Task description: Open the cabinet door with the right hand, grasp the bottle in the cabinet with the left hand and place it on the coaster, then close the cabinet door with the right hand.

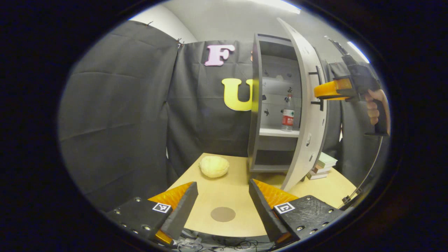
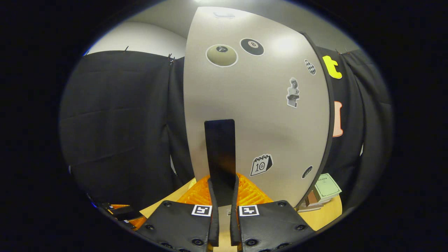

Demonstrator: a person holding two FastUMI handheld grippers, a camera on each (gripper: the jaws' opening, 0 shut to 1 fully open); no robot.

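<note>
In the left gripper view a grey cabinet (image 1: 257,105) stands at the back of the wooden table, its door (image 1: 308,115) swung partly open. A clear bottle (image 1: 288,115) with a red and white label stands upright on the middle shelf. A round brown coaster (image 1: 223,214) lies on the table near the front edge, between the fingers of my left gripper (image 1: 223,206), which is open and holds nothing. My right gripper (image 1: 320,91), held by a hand, sits at the door's black handle. In the right gripper view the right gripper (image 2: 224,190) is shut on that handle (image 2: 219,154) on the stickered door (image 2: 259,105).
A pale yellow lumpy object (image 1: 214,166) lies on the table (image 1: 224,192) left of the cabinet. A stack of books (image 1: 322,166) sits behind the door at the right, also seen as books (image 2: 323,190) beside the door's lower edge. Black cloth walls surround the booth.
</note>
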